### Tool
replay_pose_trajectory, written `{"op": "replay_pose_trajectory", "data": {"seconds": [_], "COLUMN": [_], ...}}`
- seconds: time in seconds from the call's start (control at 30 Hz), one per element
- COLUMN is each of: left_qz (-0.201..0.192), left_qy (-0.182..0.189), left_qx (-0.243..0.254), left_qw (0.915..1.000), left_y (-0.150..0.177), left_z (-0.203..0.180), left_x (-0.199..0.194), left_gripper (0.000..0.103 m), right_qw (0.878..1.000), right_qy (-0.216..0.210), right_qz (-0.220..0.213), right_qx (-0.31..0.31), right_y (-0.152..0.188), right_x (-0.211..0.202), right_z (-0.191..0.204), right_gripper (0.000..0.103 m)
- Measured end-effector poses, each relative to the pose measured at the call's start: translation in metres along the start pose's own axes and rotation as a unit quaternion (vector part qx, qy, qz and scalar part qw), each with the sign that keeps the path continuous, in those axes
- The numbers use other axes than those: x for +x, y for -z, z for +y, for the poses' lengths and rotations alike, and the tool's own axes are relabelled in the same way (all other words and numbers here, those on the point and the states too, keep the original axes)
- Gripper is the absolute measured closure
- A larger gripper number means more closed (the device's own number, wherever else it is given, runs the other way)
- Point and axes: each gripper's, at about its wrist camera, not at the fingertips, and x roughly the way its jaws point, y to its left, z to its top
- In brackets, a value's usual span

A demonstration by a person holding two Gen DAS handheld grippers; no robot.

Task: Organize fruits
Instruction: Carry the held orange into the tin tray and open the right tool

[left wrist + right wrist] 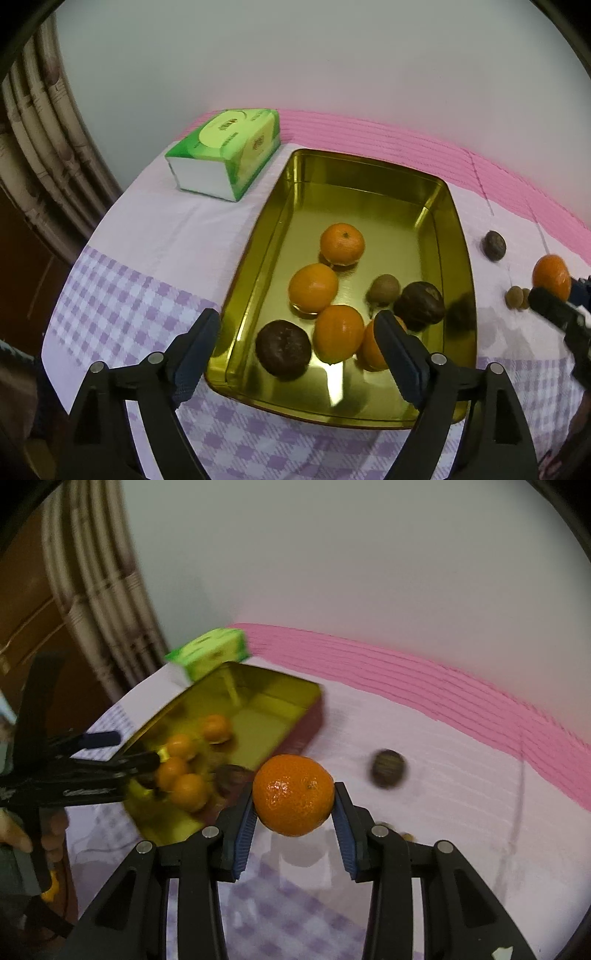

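A gold metal tray (369, 177) holds several oranges (313, 286), two dark round fruits (282, 349) and a small brown one (385, 290). My left gripper (298, 319) hangs open over the tray's near end with nothing between its fingers. My right gripper (294, 793) is shut on an orange tangerine (291, 782) and holds it above the cloth, right of the tray (280, 686). In the left wrist view that held tangerine (550, 277) shows at the right edge. A dark round fruit (388, 768) lies on the cloth beyond it.
A green tissue pack (229, 151) sits beside the tray's far left corner. Small brown fruits (515, 297) lie on the cloth right of the tray. A pink band (443, 690) runs along the table's far edge by the wall. A hand (14, 834) holds the left gripper.
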Motion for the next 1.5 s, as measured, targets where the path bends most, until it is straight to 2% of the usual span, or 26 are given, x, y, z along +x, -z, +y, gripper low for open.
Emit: {"op": "replay_pose_trajectory", "data": {"seconds": [0.2, 0.4, 0.57, 1.0, 1.5], "left_qz": [-0.007, -0.008, -0.006, -0.001, 0.001], "left_qy": [-0.019, -0.023, -0.032, -0.021, -0.008], "left_qx": [0.011, 0.009, 0.0, -0.015, -0.016], "left_qw": [0.9997, 0.9997, 0.9995, 0.9997, 0.9998], "left_y": [-0.002, -0.003, -0.005, -0.007, -0.006], "left_z": [0.004, 0.012, 0.02, 0.027, 0.023], "left_x": [-0.002, -0.003, -0.001, -0.001, -0.001], "left_gripper": [0.018, 0.017, 0.017, 0.017, 0.017], "right_qw": [0.999, 0.996, 0.995, 0.993, 0.995], "right_qy": [-0.025, -0.029, -0.032, -0.033, -0.039], "right_qz": [0.01, 0.023, 0.035, 0.064, 0.042], "right_qx": [-0.04, -0.077, -0.086, -0.094, -0.084], "right_y": [-0.006, -0.01, -0.009, -0.001, -0.006], "right_x": [0.012, 0.025, 0.033, 0.057, 0.046], "right_z": [0.041, 0.067, 0.073, 0.081, 0.082], "right_gripper": [0.066, 0.066, 0.066, 0.065, 0.065]}}
